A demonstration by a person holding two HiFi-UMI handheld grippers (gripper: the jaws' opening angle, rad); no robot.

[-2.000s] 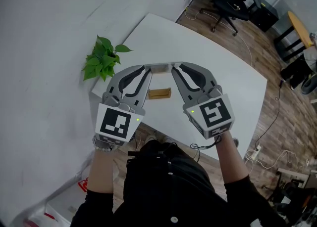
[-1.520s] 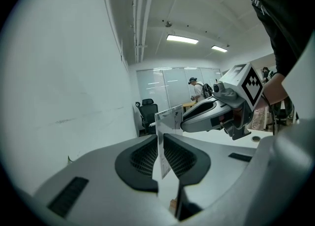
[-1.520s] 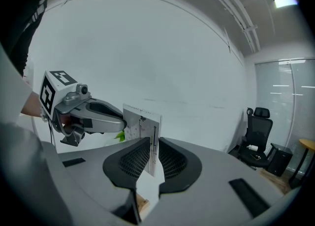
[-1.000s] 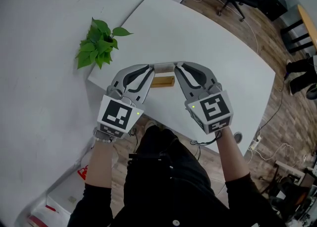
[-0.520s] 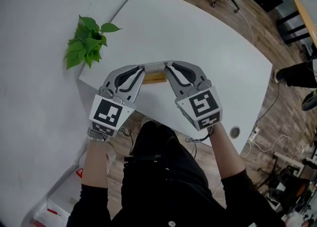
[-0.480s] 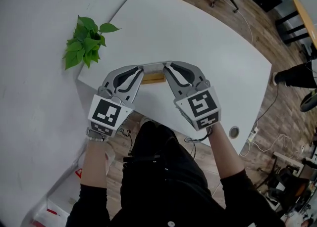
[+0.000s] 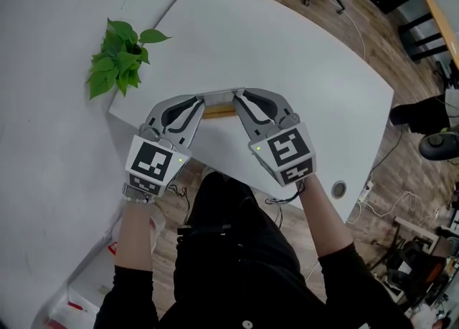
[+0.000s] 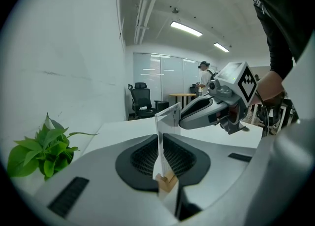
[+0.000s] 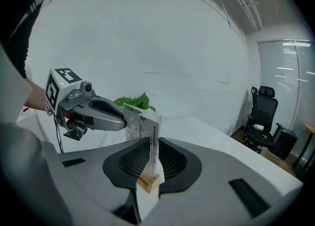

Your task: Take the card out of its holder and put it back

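- Fingers [image 8: 140, 160] of the left gripper [image 7: 201, 101] stand narrow, pinching one end of the clear card [image 9: 142, 126]. The right gripper [image 7: 237, 98] pinches the opposite end the same way, its pads close against the sheet.
- Card stands upright between the two grippers, its bottom edge meeting the wooden holder [image 9: 149, 182]. I cannot tell whether it sits fully in the slot or just above it.
- Holder looks to rest on the white table [image 7: 301, 55], near the edge closest to the person.
- My judgement is that this is either the start, with the lift-out to come, or the reinsertion. Either way, both grips have yet to release.
- Green plant [image 7: 117, 59] sits by the table's corner, well apart from the card.
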